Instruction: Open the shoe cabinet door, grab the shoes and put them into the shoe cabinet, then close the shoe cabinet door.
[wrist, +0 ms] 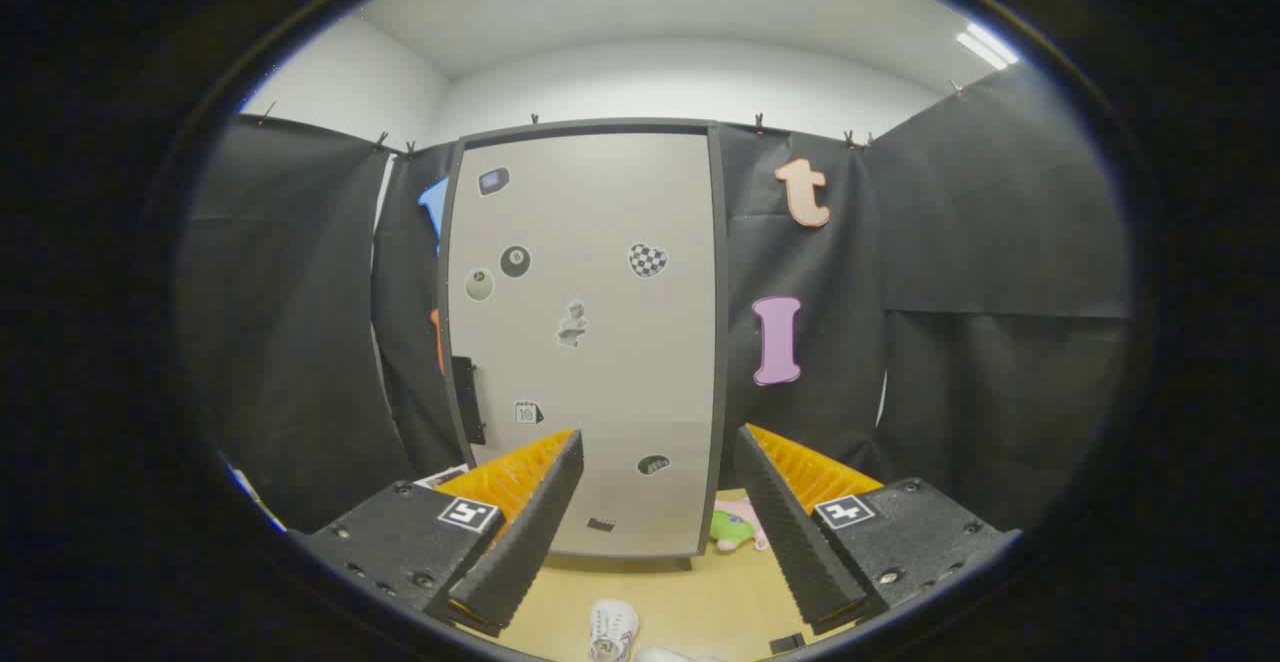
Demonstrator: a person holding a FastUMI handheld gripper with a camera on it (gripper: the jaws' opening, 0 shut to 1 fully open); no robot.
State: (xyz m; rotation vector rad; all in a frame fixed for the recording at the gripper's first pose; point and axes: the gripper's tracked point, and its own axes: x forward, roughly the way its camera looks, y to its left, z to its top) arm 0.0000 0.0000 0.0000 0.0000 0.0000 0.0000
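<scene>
The shoe cabinet (585,342) stands upright beyond my fingers, a tall grey door in a dark frame, dotted with stickers. Its door is shut, with a dark handle (467,399) on its left edge. My gripper (655,487) is open, held well back from the door, with nothing between its fingers. A white shoe (612,629) lies on the tan floor just below and between the fingers. The toe of a second white shoe (662,655) peeks in beside it.
A pink and green soft toy (735,529) lies on the floor at the cabinet's right foot. Black cloth walls close in on both sides of the cabinet. The tan floor (700,597) runs from the shoes to the cabinet.
</scene>
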